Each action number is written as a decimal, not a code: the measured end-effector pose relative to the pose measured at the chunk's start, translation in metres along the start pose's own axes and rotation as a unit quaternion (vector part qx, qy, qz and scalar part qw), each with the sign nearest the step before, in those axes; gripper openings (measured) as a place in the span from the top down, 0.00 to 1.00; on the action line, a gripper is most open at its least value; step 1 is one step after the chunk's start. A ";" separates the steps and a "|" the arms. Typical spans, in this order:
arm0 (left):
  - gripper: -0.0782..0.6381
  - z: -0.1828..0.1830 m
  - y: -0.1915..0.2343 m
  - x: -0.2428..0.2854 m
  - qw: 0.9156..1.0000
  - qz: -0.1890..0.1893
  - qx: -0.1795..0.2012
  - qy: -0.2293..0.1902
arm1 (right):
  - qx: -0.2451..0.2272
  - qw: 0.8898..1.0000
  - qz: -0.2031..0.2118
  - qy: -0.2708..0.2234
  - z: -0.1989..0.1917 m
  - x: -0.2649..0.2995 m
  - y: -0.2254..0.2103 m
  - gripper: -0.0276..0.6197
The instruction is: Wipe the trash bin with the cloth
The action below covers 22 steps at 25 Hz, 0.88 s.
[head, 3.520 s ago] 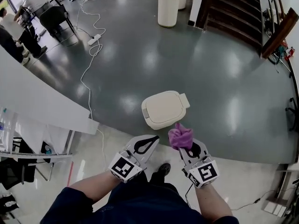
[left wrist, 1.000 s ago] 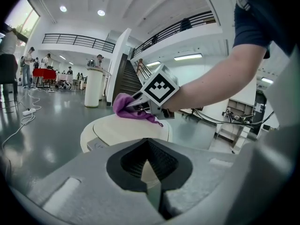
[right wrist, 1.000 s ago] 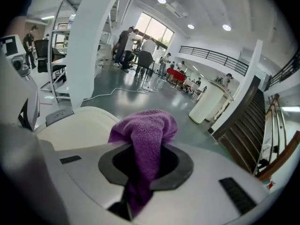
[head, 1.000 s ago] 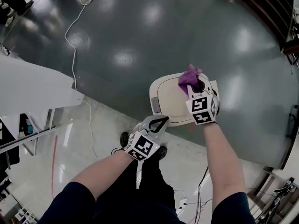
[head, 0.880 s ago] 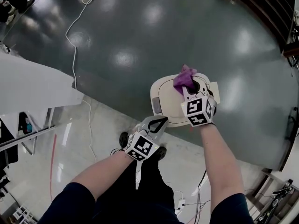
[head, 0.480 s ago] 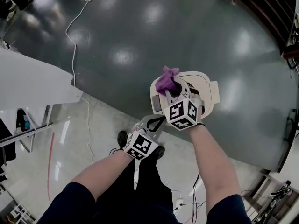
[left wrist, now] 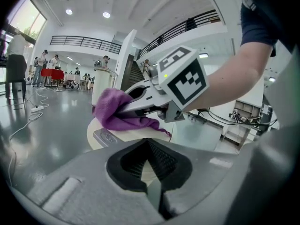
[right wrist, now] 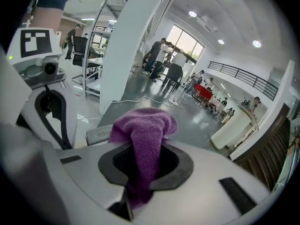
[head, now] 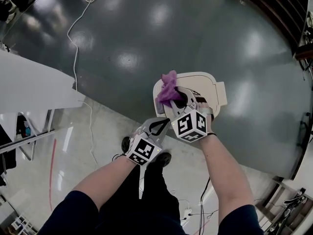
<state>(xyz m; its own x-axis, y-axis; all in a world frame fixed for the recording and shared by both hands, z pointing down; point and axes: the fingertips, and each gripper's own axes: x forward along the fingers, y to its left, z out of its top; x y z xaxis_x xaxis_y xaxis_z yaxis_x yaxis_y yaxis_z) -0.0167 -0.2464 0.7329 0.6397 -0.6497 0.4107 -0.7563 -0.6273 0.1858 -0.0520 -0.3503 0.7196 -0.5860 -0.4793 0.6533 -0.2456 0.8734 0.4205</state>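
Shifted left across the trash bin (head: 209, 87) lid since half a second ago: the right gripper (head: 175, 100).
Its jaws are clamped on the purple cloth (head: 167, 87) at the lid's left edge; the left gripper (head: 162, 125) hangs just beside the bin, jaws together, empty.

The white plastic right tool (head: 172, 98) is clamped on a purple knitted cloth (head: 167, 88), with its bare right forearm (head: 226, 177) stretched forward. The left tool (head: 164, 123) sits just beside and behind it, jaws together with nothing between them, and the left forearm (head: 100, 181) angles inward.
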 end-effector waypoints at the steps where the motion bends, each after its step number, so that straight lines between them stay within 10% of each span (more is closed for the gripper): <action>1: 0.90 0.000 0.000 0.000 1.000 0.001 0.000 0.000 | 0.003 1.000 -0.006 0.004 -0.009 -0.005 -0.006 0.85; 15: 0.90 0.002 -0.003 0.000 1.000 0.017 0.013 0.007 | 0.150 0.973 -0.142 0.104 -0.163 -0.088 -0.096 0.85; 22: 0.90 0.001 -0.005 -0.002 1.000 0.023 0.010 0.010 | 0.196 0.964 -0.156 0.094 -0.163 -0.103 -0.079 0.85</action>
<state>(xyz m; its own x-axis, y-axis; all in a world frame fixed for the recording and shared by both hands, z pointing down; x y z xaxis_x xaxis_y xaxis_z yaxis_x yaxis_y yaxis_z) -0.0142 -0.2418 0.7302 0.6018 -0.6694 0.4356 -0.7815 -0.6060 0.1483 0.1539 -0.3842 0.7216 -0.2948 -0.6991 0.6514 -0.6814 0.6317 0.3696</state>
